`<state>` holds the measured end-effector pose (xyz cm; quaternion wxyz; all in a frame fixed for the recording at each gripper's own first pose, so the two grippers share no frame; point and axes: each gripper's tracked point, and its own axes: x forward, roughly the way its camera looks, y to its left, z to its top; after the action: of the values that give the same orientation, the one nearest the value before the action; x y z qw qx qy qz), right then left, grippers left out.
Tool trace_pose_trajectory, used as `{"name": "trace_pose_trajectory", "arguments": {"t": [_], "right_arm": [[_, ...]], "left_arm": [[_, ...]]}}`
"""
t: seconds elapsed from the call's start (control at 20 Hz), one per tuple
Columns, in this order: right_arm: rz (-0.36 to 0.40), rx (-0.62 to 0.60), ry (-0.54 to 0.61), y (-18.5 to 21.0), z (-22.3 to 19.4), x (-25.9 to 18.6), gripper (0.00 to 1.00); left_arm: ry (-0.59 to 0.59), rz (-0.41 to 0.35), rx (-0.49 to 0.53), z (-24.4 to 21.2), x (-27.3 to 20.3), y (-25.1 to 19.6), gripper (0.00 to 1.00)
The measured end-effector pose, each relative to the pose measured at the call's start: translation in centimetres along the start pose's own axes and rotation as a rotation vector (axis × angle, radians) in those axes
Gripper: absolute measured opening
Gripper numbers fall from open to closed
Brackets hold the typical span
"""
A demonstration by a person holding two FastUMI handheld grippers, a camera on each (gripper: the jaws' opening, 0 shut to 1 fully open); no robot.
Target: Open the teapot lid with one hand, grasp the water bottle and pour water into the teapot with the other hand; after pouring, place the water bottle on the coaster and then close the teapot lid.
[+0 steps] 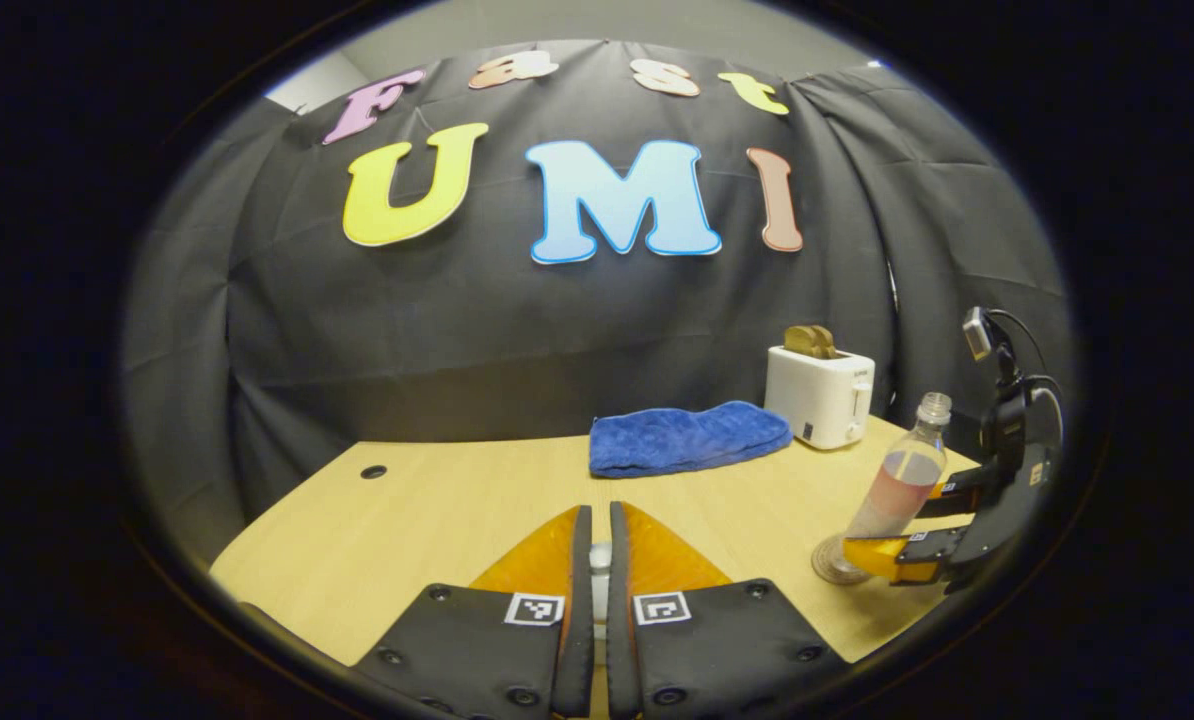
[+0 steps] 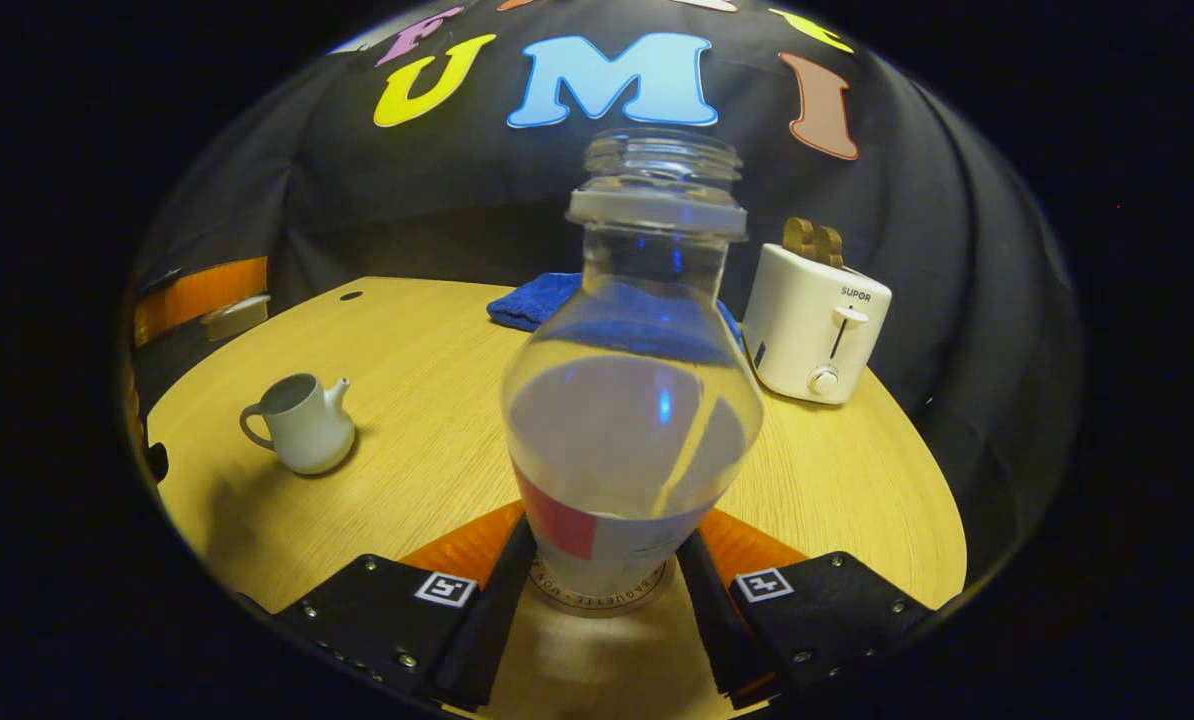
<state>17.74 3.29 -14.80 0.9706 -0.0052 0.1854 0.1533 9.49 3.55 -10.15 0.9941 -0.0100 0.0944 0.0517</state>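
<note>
**Bottle standing on the coaster, lid in my left tongs**

In the right gripper view, my right gripper (image 2: 602,580) has its fingers on either side of the clear plastic water bottle with a red-and-white label (image 2: 629,400). The bottle stands upright, uncapped, partly filled, on the round printed coaster (image 2: 602,598) on the light wooden table (image 2: 427,450). The fingers sit close against the bottle's lower body, but I cannot tell whether they press on it or stand just off it.

Off to the left in that view, well apart from the bottle, stands the small white ceramic teapot (image 2: 300,422), handle to the left, spout to the right, its top open with no lid on it.

In the left gripper view, my left gripper (image 1: 599,560) is drawn narrow, with a small pale object (image 1: 600,575) pinched between its fingers; I take it for the teapot lid, though little of it shows.

Near the back of the table lies a folded blue towel (image 1: 687,438), and just beside it a white toaster (image 1: 821,395) with two brown slices sticking out.
</note>
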Motion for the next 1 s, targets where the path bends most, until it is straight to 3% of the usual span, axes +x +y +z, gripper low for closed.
{"name": "trace_pose_trajectory", "arguments": {"t": [0.1,0.2,0.3,1.0], "right_arm": [[0.008,0.015,0.010,0.1,-0.1,-0.1,0.81],[0.015,0.024,0.006,0.2,0.3,-0.4,0.92],[0.005,0.018,-0.010,0.0,1.1,-0.7,0.95],[-0.081,0.064,-0.183,-1.5,9.5,-5.6,0.95]], "left_arm": [[0.004,-0.008,0.003,-0.3,0.1,-0.5,0.12],[0.006,-0.012,0.001,-0.4,0.2,-0.6,0.11],[0.011,-0.015,-0.005,-0.8,0.5,-0.7,0.12],[0.060,-0.037,0.048,-6.2,3.2,-0.3,0.12]]}}
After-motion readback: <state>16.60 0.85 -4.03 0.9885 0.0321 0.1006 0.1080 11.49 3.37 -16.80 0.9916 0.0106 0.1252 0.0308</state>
